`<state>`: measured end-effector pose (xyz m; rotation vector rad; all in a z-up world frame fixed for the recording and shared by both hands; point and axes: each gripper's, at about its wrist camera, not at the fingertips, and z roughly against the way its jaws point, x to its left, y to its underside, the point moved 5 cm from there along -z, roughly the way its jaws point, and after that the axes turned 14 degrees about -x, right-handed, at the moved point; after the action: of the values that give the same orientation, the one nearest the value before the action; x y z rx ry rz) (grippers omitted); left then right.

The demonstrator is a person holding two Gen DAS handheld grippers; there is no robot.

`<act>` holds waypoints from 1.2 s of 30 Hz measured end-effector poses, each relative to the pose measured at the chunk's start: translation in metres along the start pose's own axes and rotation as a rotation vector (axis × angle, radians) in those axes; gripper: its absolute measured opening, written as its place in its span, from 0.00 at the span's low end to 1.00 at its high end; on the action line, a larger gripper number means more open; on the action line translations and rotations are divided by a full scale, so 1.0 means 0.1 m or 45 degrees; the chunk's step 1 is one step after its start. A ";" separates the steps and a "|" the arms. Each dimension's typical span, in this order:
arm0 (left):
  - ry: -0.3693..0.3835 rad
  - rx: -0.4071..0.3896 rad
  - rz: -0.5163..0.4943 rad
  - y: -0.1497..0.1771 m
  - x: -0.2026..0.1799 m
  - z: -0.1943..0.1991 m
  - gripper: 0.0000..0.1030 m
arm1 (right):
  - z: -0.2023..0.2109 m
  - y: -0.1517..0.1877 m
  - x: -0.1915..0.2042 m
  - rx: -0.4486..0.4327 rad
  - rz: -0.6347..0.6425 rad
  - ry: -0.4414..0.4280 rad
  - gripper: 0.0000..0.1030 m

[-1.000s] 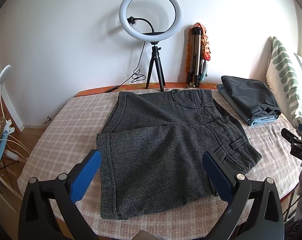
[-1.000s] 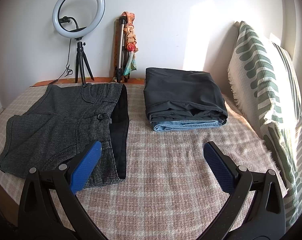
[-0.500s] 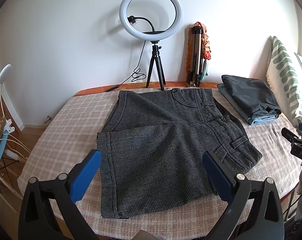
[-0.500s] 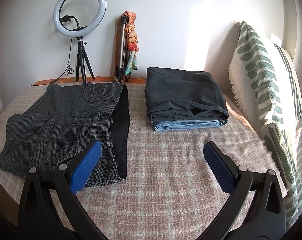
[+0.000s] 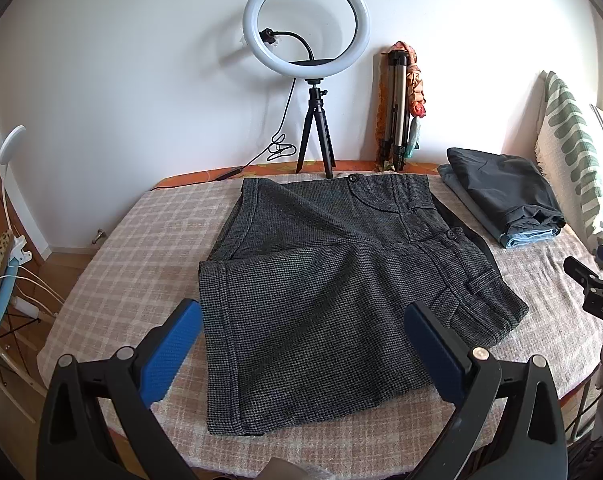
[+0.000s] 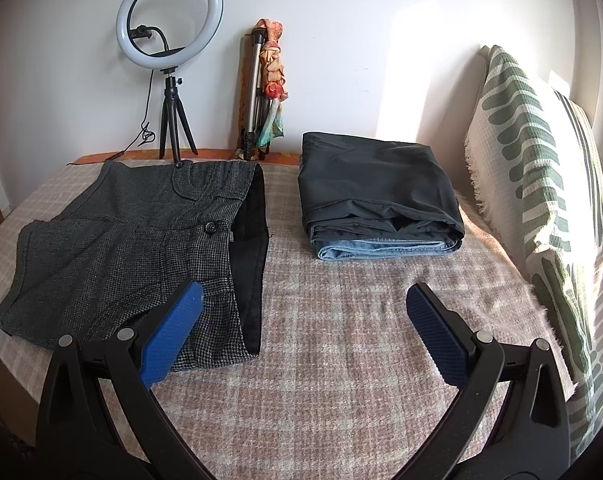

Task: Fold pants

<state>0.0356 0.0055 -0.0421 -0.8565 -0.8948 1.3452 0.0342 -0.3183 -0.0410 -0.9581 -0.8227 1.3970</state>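
Note:
Dark grey houndstooth shorts [image 5: 333, 280] lie flat on the plaid bed cover [image 5: 133, 264], one leg overlapping the other, waistband to the right with its black lining showing. They also show in the right wrist view [image 6: 133, 256]. My left gripper [image 5: 303, 344] is open and empty, above the near hem of the shorts. My right gripper [image 6: 303, 324] is open and empty, over the bare cover just right of the waistband. Its tip shows at the right edge of the left wrist view [image 5: 593, 284].
A stack of folded dark pants and jeans [image 6: 377, 196] lies at the back right. A green patterned pillow [image 6: 541, 184] leans on the right. A ring light on a tripod [image 5: 307, 32] and a folded tripod [image 5: 397, 108] stand against the wall. The bed's left edge [image 5: 61, 320] drops to the floor.
Both grippers have drifted slightly; the view of the shorts has shifted a little. Nothing was grasped or moved.

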 end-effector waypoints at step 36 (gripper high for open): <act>0.280 0.352 -0.559 0.86 0.16 -0.13 0.96 | -0.02 0.65 1.09 0.144 0.692 -0.623 0.92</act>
<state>0.0113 0.0250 -0.1244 -0.5406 -0.6573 0.9422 0.0130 -0.2136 -0.1090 -0.7887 -0.8580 2.1820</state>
